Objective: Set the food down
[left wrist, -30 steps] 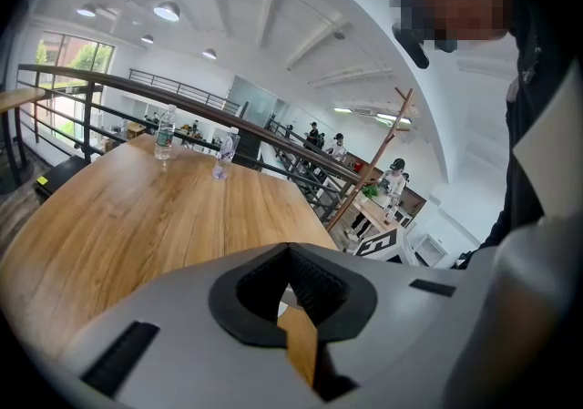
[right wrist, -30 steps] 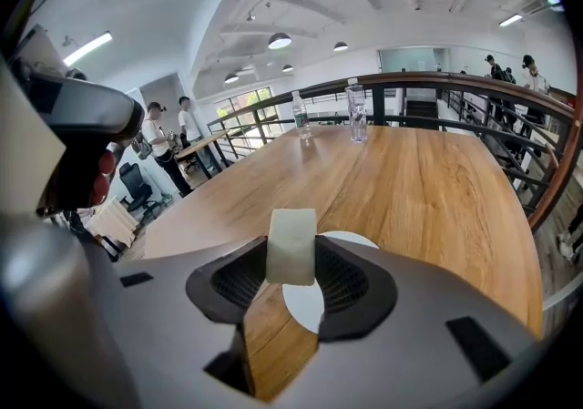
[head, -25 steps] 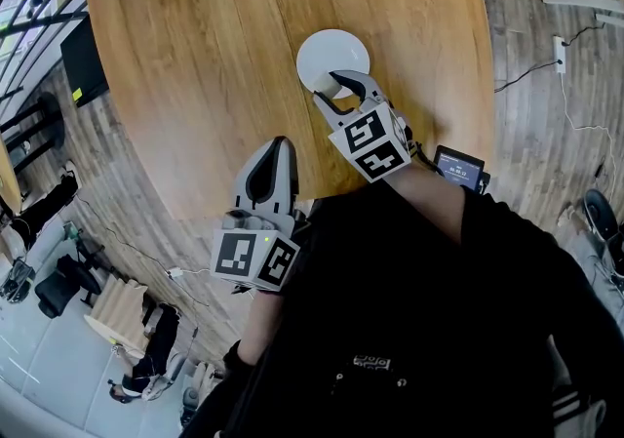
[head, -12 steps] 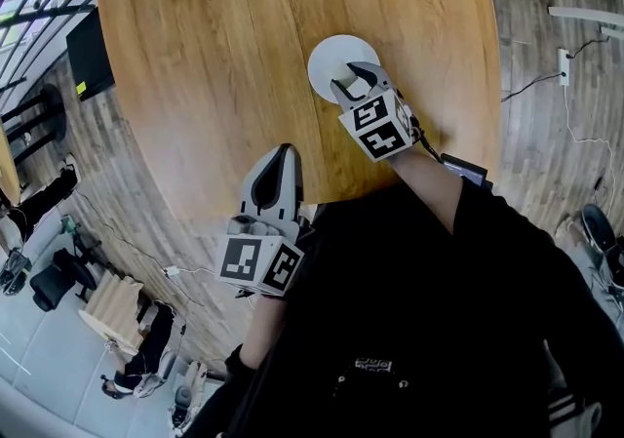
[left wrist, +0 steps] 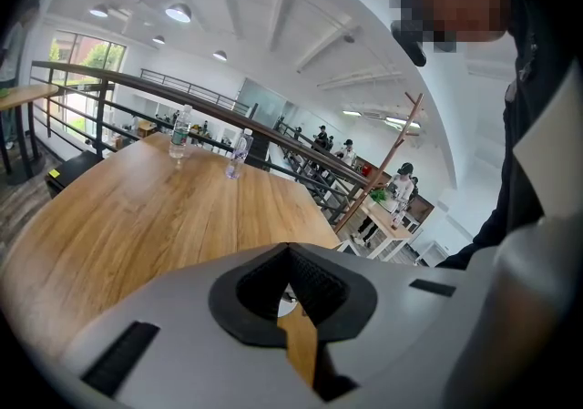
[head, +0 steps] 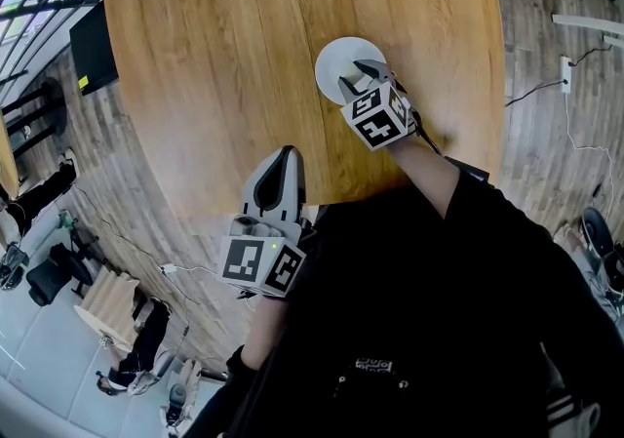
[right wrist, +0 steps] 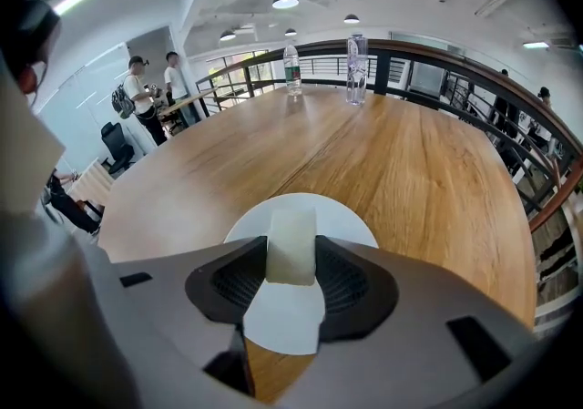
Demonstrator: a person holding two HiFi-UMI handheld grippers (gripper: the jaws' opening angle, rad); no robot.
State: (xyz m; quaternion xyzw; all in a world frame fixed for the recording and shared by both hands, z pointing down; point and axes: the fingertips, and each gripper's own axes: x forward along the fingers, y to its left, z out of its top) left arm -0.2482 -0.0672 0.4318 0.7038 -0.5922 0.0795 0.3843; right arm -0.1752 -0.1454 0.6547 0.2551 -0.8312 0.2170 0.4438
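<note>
Quick count first: one round wooden table point(head: 244, 36), one white plate point(head: 334, 58), one chunk of food point(right wrist: 291, 250), two grippers, and two clear plastic bottles standing on the far side of the table, one point(right wrist: 291, 66) just beside the other point(right wrist: 355, 56).

The right gripper point(head: 353, 76) is pointing steeply down over the plate and its jaws are standing fairly wide, pinching that single pale, cream-coloured block between the ribbed pads. The block is sitting upright in the grip, right over the plate's near half. I can't tell whether its bottom edge is touching the plate.

The left gripper point(head: 284, 155) is hanging over the near edge of the table, well apart from the plate. Its jaw tips are meeting and it's gripping nothing; only wood is showing through the gap behind the tips.

As for writing: each gripper is carrying one cube, the right one point(head: 378, 116) and the left one point(head: 258, 265), both showing black-and-white square markers rather than words. The bottle labels are coming out too small to read.

Two people are standing by a desk point(right wrist: 150, 88) off to the side in the right gripper view.
</note>
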